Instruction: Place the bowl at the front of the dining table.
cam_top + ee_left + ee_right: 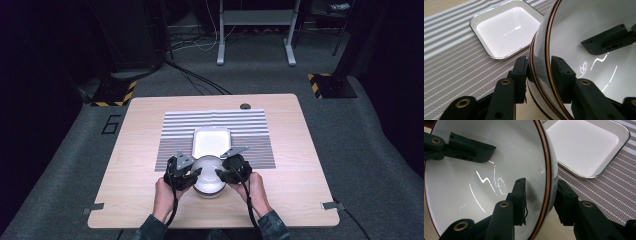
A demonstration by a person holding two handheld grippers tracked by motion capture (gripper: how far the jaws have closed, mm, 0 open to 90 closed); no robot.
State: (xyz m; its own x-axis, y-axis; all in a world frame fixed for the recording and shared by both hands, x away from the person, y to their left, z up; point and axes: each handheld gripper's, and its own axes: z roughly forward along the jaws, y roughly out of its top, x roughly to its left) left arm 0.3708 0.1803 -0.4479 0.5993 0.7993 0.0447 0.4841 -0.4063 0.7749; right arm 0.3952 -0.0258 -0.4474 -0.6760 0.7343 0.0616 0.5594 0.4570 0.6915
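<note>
Gripping a white bowl [208,182] from opposite sides, both grippers were closed on its rim at the near middle of the table [140,165].

1. Left gripper [539,72]: its jaws pinched the bowl's wall, one jaw outside and one inside, with the brown-edged rim running between them. In the high view this gripper [192,174] sat at the bowl's left side, held by the left hand [166,192].
2. Right gripper [541,195]: its jaws likewise pinched the wall, one inside the bowl and one outside. In the high view it [221,174] sat at the bowl's right side, held by the right hand [256,192].
3. Each gripper view also showed the other gripper's inner jaw against the far inside wall of the bowl.
4. Bowl: glossy white inside, thin brown rim, empty, and lying at the near edge of a grey-and-white striped mat [175,140].
5. Tray [212,141]: a white rectangular tray with rounded corners lay flat on the mat just beyond the bowl, and was empty.
6. Markings: the digit "6" [111,124] was outlined on the floor left of the table. No writing could be read on the bowl, tray or grippers.
</note>
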